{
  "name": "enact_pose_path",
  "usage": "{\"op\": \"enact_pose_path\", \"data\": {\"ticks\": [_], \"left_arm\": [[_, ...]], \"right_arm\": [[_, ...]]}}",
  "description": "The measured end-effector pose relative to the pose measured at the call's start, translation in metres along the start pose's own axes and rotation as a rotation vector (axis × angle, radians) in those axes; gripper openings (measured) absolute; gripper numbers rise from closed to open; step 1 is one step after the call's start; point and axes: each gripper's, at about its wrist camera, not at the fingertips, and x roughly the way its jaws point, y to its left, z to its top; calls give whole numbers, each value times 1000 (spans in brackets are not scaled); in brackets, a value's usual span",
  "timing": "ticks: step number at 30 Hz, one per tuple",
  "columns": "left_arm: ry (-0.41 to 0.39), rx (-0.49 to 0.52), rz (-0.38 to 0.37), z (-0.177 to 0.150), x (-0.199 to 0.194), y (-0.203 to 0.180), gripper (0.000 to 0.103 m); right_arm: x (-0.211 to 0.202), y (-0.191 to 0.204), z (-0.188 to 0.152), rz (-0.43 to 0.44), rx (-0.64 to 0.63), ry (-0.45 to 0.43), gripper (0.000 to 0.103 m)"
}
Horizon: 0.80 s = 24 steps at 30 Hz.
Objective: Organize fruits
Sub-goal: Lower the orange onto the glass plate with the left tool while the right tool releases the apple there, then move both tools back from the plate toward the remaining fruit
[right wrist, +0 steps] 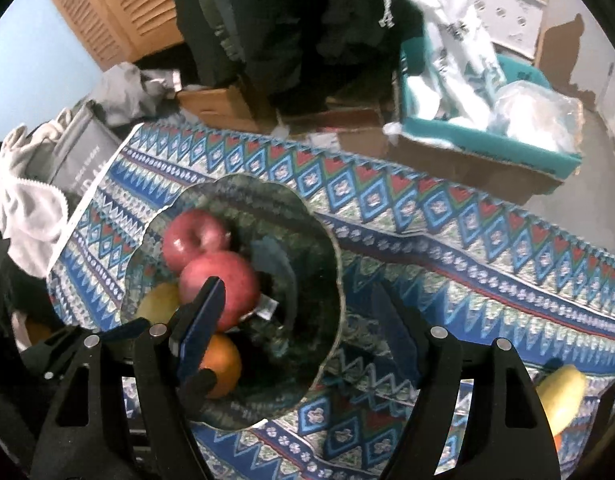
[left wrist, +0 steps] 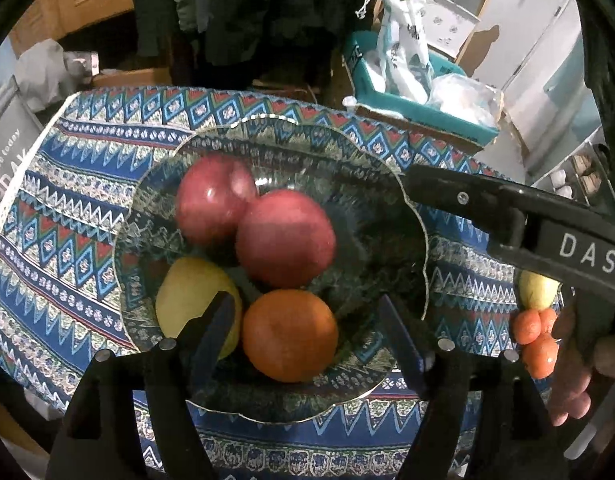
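A clear glass bowl (left wrist: 411, 216) stands on a patterned tablecloth (left wrist: 67, 208). It holds two red apples (left wrist: 285, 236), an orange (left wrist: 289, 334) and a yellow fruit (left wrist: 187, 300). My left gripper (left wrist: 307, 332) is open and empty, hovering over the bowl with the orange between its fingers' lines. My right gripper (right wrist: 299, 320) is open and empty above the bowl's right rim (right wrist: 335, 264); its body crosses the left wrist view (left wrist: 547, 232). A yellow fruit (right wrist: 563, 396) lies on the cloth at the right, and small orange fruits (left wrist: 533, 336) beside another yellow one (left wrist: 537, 290).
Beyond the table's far edge are cardboard boxes (right wrist: 227, 104), a teal bin with plastic bags (right wrist: 487, 120) and hanging dark clothes (right wrist: 307, 20). A grey box (right wrist: 79, 156) and white cloth (right wrist: 23, 196) sit at the left edge.
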Motion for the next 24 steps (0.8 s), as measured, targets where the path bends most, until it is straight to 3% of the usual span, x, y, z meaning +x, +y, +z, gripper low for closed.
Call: {"op": "enact_pose_path", "data": {"ticks": [10, 24], "left_arm": [[-56, 39, -14, 4, -28, -15, 77], [-119, 115, -35, 2, -65, -48, 77]], "right_arm": [[-37, -8, -5, -131, -13, -55, 77], [-112, -26, -22, -223, 6, -170, 77]]}}
